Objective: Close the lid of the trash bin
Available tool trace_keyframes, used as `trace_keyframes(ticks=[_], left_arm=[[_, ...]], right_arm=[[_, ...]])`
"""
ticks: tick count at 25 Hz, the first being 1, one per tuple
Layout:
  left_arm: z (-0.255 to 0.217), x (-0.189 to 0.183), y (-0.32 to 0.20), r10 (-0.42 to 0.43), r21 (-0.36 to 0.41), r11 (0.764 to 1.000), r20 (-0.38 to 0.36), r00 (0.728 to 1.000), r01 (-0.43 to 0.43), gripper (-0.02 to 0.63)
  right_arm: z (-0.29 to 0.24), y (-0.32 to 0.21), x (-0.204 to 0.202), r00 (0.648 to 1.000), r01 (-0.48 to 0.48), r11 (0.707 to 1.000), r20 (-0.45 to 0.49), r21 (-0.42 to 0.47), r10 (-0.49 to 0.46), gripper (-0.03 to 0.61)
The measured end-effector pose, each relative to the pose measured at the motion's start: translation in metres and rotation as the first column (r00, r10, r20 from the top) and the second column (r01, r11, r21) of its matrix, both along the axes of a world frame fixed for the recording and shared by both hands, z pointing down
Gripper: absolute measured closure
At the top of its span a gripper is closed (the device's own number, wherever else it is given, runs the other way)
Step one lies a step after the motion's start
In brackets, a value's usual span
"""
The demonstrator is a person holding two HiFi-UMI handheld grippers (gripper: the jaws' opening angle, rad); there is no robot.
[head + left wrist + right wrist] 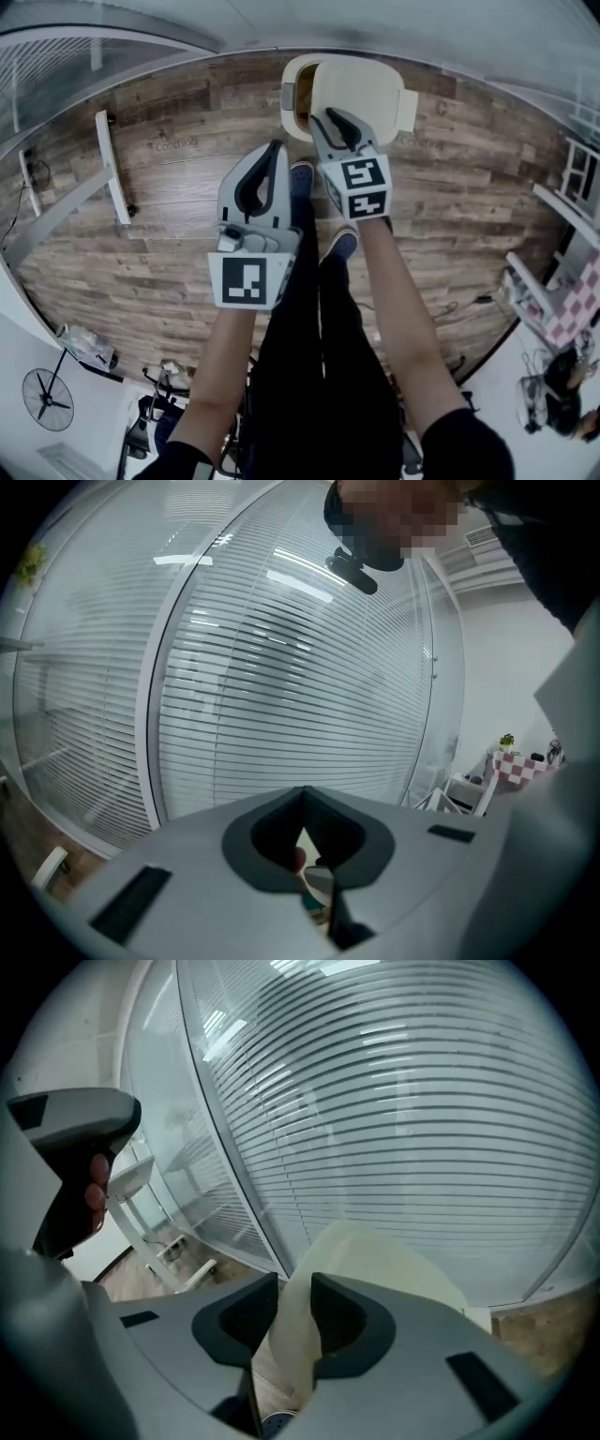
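The cream trash bin [292,94] stands on the wood floor ahead of my feet, its lid [361,89] raised and tilted. My right gripper [330,117] reaches the lid's near edge. In the right gripper view the cream lid [375,1251] fills the gap between the right gripper [295,1288] jaws, and both pads lie against it. My left gripper [277,145] hangs left of the bin and short of it, tips together, holding nothing. The left gripper view shows the left gripper [302,794] shut, pointing at the glass wall; the bin is not in that view.
A glass wall with white blinds [403,1101] runs behind the bin. A white table frame [112,169] stands at the left, white furniture and a checkered cloth [574,309] at the right. A fan [45,398] stands near left. My shoes [302,173] are just before the bin.
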State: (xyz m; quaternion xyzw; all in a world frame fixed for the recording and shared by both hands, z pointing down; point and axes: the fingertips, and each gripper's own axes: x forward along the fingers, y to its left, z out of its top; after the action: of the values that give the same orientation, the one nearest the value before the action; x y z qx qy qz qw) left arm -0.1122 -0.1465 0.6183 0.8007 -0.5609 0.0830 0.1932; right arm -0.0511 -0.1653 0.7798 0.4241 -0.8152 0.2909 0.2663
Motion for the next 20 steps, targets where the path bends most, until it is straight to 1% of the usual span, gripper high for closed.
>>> trace_keyframes(ticks=[5,6,7,8,15,20], left_arm=[[0.006,-0.001,0.001,-0.007,-0.003,1.0,-0.015,1.0,0.007,0.606],[0.007,-0.003,0.001,-0.009,-0.004,1.0,-0.018,1.0,0.009,0.606],[0.009,-0.004,0.001,-0.012,-0.007,1.0,-0.018,1.0,0.012,0.606],[0.012,-0.007,0.0,-0.018,-0.011,1.0,-0.017,1.0,0.017,0.606],[0.026,-0.025,-0.002,-0.037,-0.023,0.999,-0.006,0.999,0.037,0.606],[0.035,-0.042,-0.005,-0.063,-0.027,0.998,0.018,0.998,0.064,0.606]], right_arm=[[0.024,0.001,-0.011,0.999,0.018,0.999,-0.03,-0.03,-0.019,0.48],[0.028,0.001,-0.012,0.999,0.014,0.999,-0.038,-0.037,-0.016,0.49],[0.032,0.001,-0.013,0.999,0.009,0.999,-0.05,-0.04,-0.011,0.523],[0.036,0.0,-0.013,0.998,0.006,0.999,-0.062,-0.04,-0.008,0.541],[0.066,-0.002,-0.023,0.991,0.044,0.997,-0.124,-0.07,-0.053,0.543],[0.082,-0.001,-0.026,0.987,0.045,0.994,-0.151,-0.1,-0.06,0.545]])
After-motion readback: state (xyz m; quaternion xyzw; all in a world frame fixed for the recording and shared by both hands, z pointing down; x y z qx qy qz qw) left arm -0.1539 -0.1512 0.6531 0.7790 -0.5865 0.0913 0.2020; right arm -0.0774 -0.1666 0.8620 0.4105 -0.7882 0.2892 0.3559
